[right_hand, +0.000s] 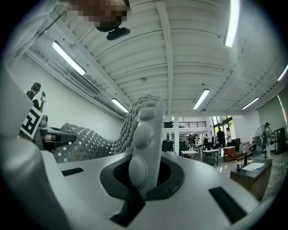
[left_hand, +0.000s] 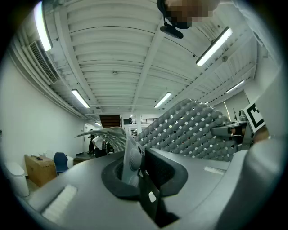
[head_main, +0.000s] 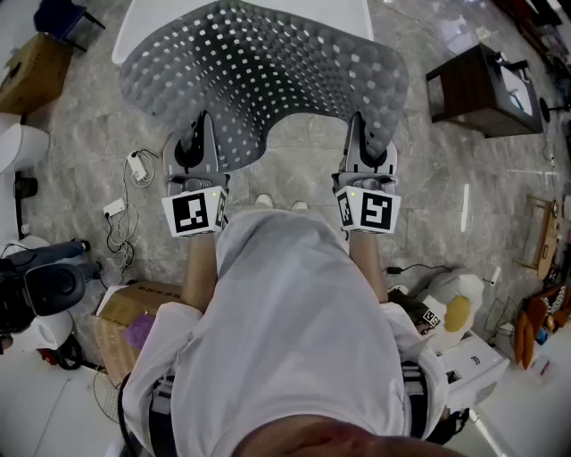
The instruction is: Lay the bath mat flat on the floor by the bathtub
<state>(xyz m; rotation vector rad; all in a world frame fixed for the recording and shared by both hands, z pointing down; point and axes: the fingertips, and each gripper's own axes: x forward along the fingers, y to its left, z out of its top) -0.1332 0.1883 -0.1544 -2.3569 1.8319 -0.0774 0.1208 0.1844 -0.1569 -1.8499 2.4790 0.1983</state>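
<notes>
The grey bath mat (head_main: 259,80), dotted all over with small holes, is spread wide in front of the person. It is held up by its near edge, not lying flat. That near edge curves away in an arch between the two grippers. The mat's far part overlaps the white bathtub (head_main: 143,22) at the far side of the head view. I cannot tell whether the mat touches the tub or the floor.

The left gripper (head_main: 200,134) clamps the near left corner. In the left gripper view its jaws are pressed together on a studded fold of the mat, which rises from between them. The right gripper (head_main: 368,134) clamps the near right corner. In the right gripper view its jaws are closed tight on an upright strip of the mat with round bumps.

The person's white shirt (head_main: 294,330) fills the near middle of the head view. Below the mat is a grey marbled tile floor (head_main: 80,143). On the left lie a white power strip with cables (head_main: 120,210), and nearer, a cardboard box (head_main: 120,326). On the far right stands a dark wooden cabinet (head_main: 477,89), and on the near right sits a white and yellow plush toy (head_main: 451,308).
</notes>
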